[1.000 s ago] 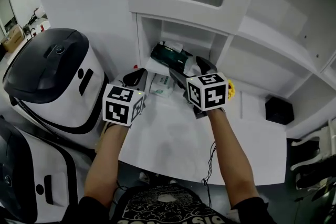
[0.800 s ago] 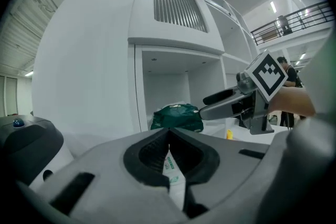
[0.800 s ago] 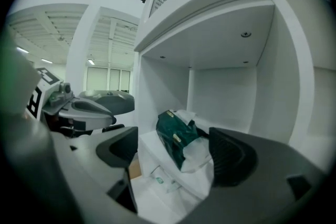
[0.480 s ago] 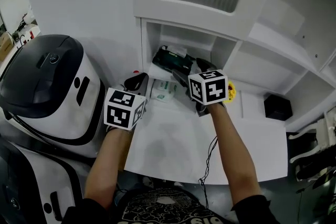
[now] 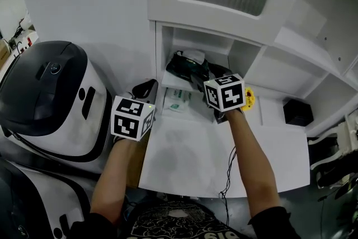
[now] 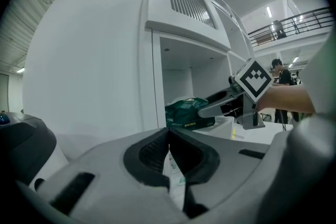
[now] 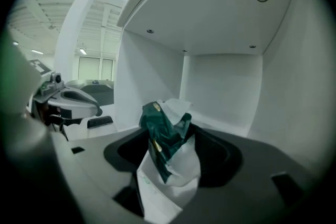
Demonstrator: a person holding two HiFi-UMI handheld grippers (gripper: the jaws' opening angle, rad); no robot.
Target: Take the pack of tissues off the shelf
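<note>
The pack of tissues (image 5: 187,66) lay on the floor of the shelf (image 5: 198,42), in the low open compartment just above the table (image 5: 190,148); the right gripper (image 5: 200,76) had reached into that compartment and the pack stood straight ahead of it, between its fingers. The fingers had just been closing. In the right gripper view they had narrowed onto the pack's near end, and from the way the film bunched up I judged the pads were already pressing on it. The long axis seemed to run on from the fingers toward the compartment's left wall, so I had it end-on rather than across the middle; the way out looked like a straight draw back toward me and over the table, with the shelf's top board close above.

The left gripper (image 6: 168,134) hung lower and to the left, outside the shelf, fingers shut tip to tip on nothing; it was the farther of the two.

The pack was a soft pillow in dark green glossy film, with white showing at its crumpled end; I expected it to give and slip rather than hold firm. A second pack, the white pack (image 5: 178,101), lay flat on the table below the shelf edge, apart from both grippers.
</note>
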